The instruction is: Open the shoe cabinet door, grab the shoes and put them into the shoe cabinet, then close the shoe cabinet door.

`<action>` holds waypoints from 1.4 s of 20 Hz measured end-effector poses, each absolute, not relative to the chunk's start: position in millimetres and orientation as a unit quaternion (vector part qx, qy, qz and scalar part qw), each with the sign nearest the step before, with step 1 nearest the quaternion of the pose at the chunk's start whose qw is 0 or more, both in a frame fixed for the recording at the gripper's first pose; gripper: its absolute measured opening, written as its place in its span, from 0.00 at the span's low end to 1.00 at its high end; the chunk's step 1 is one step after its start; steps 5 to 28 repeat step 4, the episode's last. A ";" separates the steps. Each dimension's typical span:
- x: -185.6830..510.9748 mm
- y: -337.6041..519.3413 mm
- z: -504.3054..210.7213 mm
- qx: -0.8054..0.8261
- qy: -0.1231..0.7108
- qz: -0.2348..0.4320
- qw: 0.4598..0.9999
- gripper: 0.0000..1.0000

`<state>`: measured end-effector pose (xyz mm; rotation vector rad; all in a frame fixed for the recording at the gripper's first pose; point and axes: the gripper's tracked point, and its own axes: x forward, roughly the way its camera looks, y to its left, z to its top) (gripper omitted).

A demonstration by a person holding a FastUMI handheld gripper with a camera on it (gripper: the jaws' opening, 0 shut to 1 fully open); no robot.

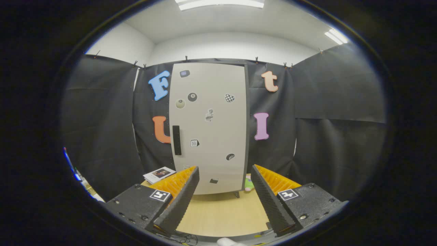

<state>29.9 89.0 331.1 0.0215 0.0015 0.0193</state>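
A tall white shoe cabinet (209, 126) stands on the wooden floor straight ahead, beyond my fingers. Its door is closed and carries several small stickers. A black vertical handle (176, 140) sits on the door's left edge at mid height. My gripper (225, 196) is open, its black ribbed fingers (181, 201) spread wide with bare floor and the cabinet's base between them. Nothing is held. A small pink and green object (249, 183), partly hidden by the right finger, lies at the cabinet's lower right corner; I cannot tell what it is.
A booklet (159, 174) lies on the wooden floor (222, 212) left of the cabinet, just beyond the left finger. Black cloth walls close the booth on the left, back and right. The cabinet stands on short dark legs (236, 194).
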 end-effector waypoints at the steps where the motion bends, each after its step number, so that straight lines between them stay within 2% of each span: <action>1: 29.6 88.8 332.3 0.011 0.000 0.009 1.000 0.99; 28: 31.0 85.0 330.4 0.009 -0.002 0.004 1.000 0.99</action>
